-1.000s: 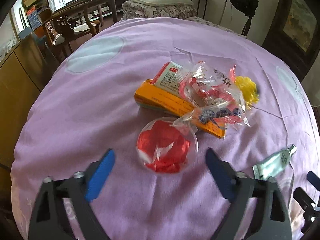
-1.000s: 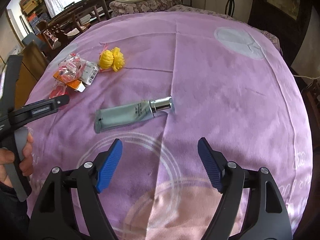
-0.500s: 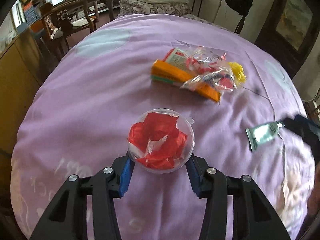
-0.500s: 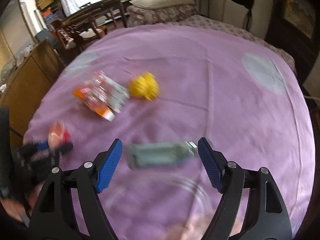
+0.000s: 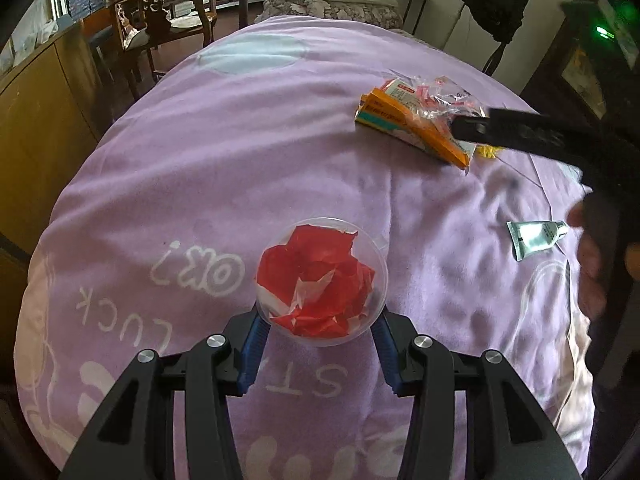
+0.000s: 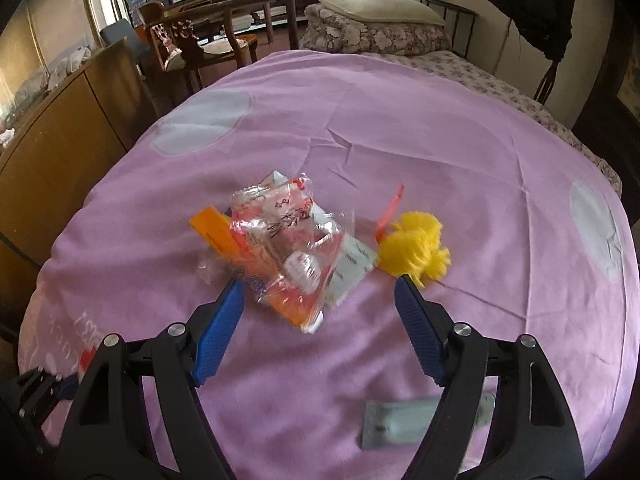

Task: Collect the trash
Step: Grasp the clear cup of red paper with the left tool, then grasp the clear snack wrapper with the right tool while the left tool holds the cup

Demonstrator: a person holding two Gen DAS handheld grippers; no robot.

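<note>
My left gripper (image 5: 320,338) is shut on a clear plastic cup (image 5: 322,280) stuffed with red wrapper, held above the purple bedspread (image 5: 240,152). An orange box under crinkled clear wrappers (image 5: 416,120) lies far right, and a silver-green tube (image 5: 534,238) lies to the right. My right gripper (image 6: 318,312) is open and empty, its blue pads on either side of the near end of the wrapper pile (image 6: 288,248). A yellow pompom (image 6: 416,250) lies by its right finger. The tube (image 6: 400,424) lies under the right arm.
The bedspread (image 6: 440,140) covers a bed. A wooden cabinet (image 6: 60,132) runs along the left. Carved chairs (image 6: 192,44) and a pillow on folded bedding (image 6: 376,20) stand at the far end. The right gripper's body (image 5: 560,140) crosses the right of the left wrist view.
My left gripper closed on the cup and lifted it back toward me. My right gripper swung from over the tube to the wrapper pile, staying open.
</note>
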